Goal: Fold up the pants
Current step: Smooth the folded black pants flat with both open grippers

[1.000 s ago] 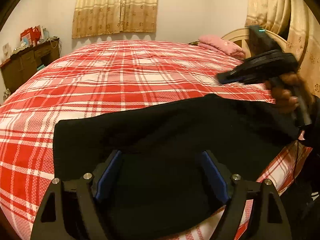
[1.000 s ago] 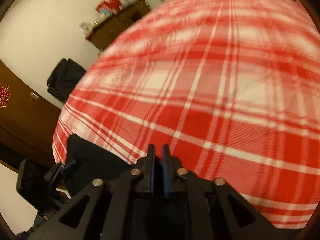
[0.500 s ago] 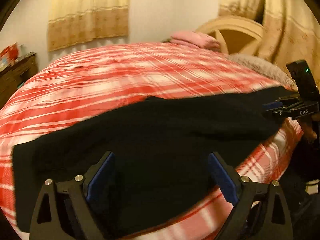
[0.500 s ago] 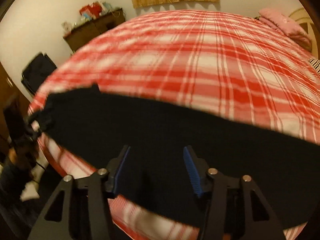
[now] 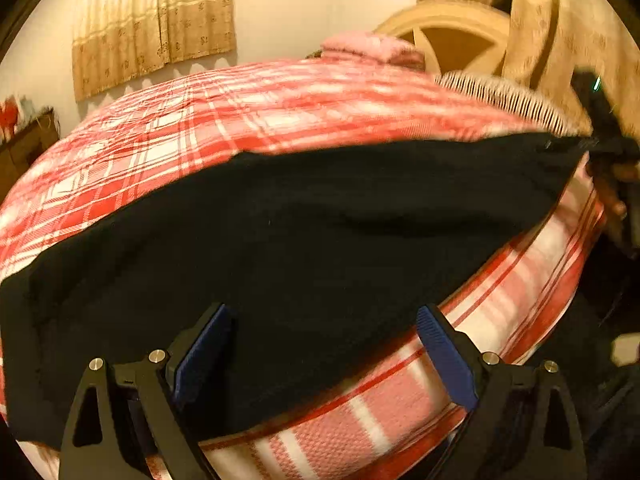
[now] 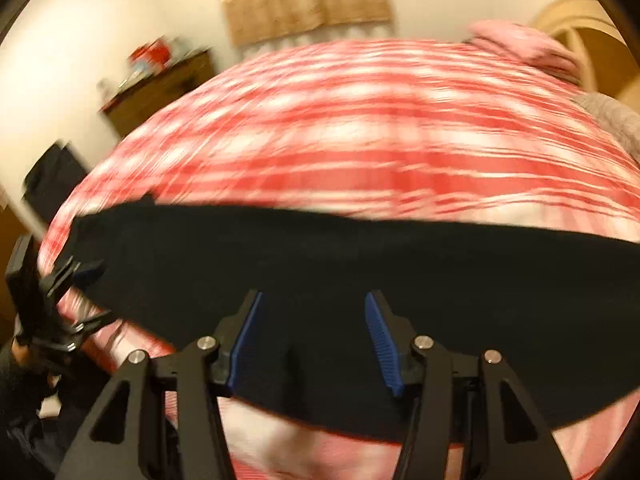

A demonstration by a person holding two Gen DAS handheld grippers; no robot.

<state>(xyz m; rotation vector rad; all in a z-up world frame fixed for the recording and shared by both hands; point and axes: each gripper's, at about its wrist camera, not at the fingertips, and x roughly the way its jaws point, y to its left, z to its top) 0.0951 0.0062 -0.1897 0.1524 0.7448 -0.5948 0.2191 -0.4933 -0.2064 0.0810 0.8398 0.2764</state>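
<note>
The black pants (image 5: 304,240) lie as a long folded strip along the near edge of the bed with the red plaid cover (image 5: 256,112). My left gripper (image 5: 324,344) is open, with its blue pads over the near edge of the pants and nothing between them. My right gripper (image 6: 314,336) is open over the pants (image 6: 360,264) as well. The left wrist view shows the right gripper (image 5: 604,136) at the far right end of the pants. The right wrist view shows the left gripper (image 6: 60,304) at the far left end.
A pink pillow (image 5: 372,46) and a cream headboard (image 5: 452,36) are at the head of the bed. A striped cloth (image 5: 504,96) lies by the pillow. A dark wooden dresser (image 6: 160,88) and a black bag (image 6: 52,176) stand beyond the bed's left side. Curtains (image 5: 152,20) hang behind.
The right gripper has opened from shut and dropped low over the pants. The left gripper has swung right along the bed's near edge. The pants lie flat, let go.
</note>
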